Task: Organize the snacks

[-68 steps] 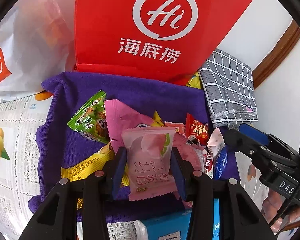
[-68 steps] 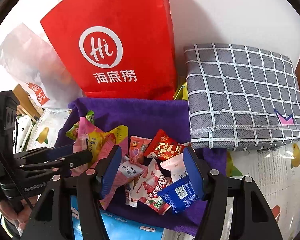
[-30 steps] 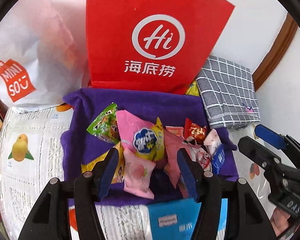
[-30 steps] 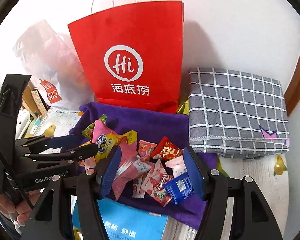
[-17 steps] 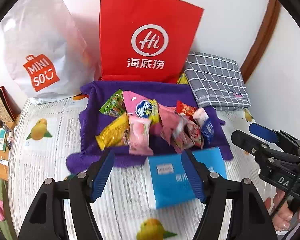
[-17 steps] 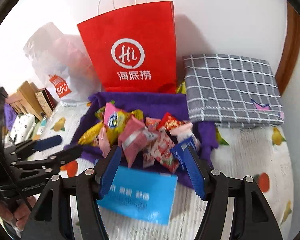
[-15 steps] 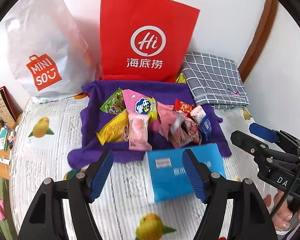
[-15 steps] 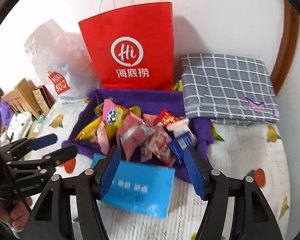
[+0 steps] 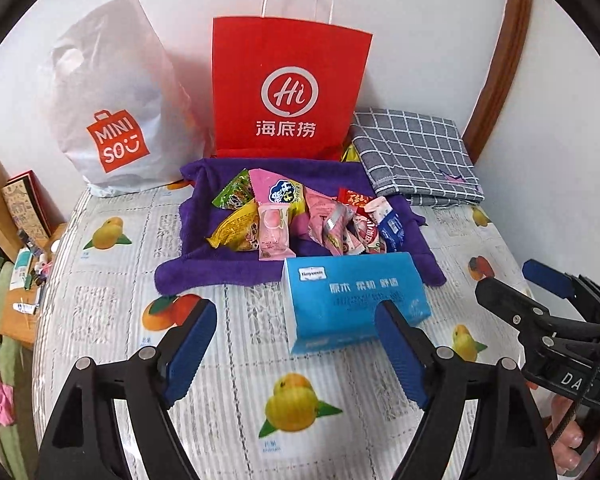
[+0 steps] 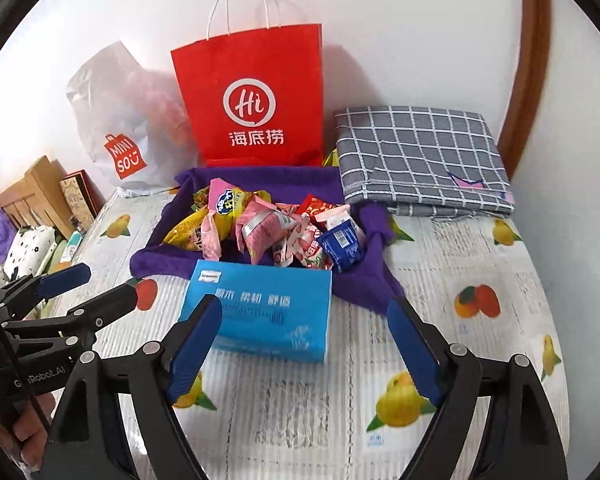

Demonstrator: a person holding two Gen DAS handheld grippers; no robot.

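On the purple towel (image 9: 228, 264), just in front of the red Haidilao paper bag (image 9: 288, 88), the snack packets (image 9: 300, 216) are lying in one loose heap. A blue tissue box (image 9: 352, 300) is sitting on the fruit-print cover (image 9: 112, 320), touching the towel's near edge. A white Miniso bag (image 9: 112, 112) is standing to the left of the red bag, and a folded grey checked cloth (image 9: 416, 156) is lying to its right. The left tool (image 9: 296, 344) is hovering over the cover with both blue pads spread wide and nothing between them; the right tool (image 10: 304, 344) is hovering likewise, spread wide and holding nothing. Both are standing well back from the heap. Judged from this layout, the sorting is only partly done, since the packets are overlapping. The pink peach packet (image 9: 274, 234) is lying at the near edge with little on top of it, so it is probably the easiest pick. A good approach is passing beside the tissue box, closing on one packet's flat body only, and lifting straight up so that neighbours are not dragged along.
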